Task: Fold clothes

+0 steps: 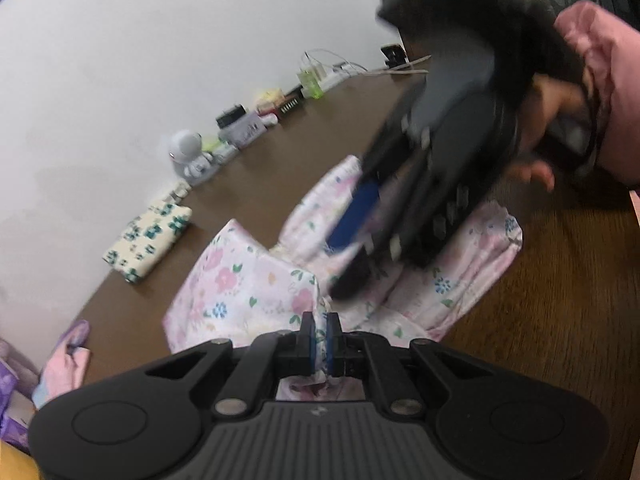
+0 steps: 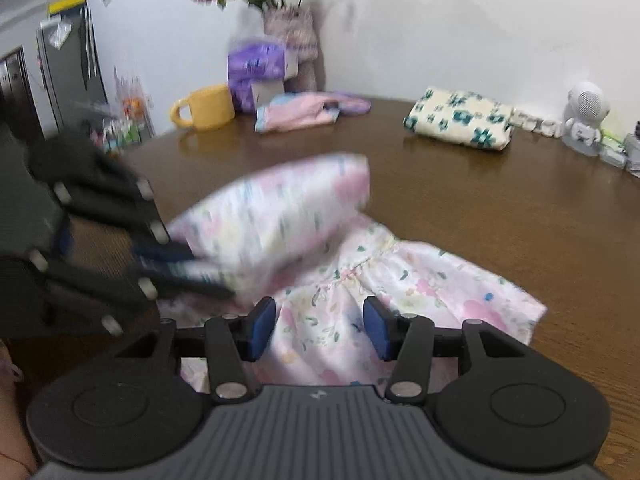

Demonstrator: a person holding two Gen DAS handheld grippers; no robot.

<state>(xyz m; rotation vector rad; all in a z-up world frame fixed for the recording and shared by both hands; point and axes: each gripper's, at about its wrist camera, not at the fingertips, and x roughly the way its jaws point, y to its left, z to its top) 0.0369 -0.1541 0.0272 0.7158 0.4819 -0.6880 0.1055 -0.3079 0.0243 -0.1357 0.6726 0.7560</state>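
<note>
While left gripper (image 1: pixel 320 340) pinches floral garment (image 1: pixel 248 292), right gripper (image 2: pixel 320 330) agape

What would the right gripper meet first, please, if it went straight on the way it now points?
Most likely the pink floral garment: the right gripper is open with the cloth lying between and just beyond its fingers. Depth is unclear, but the table shows only past the cloth.
</note>
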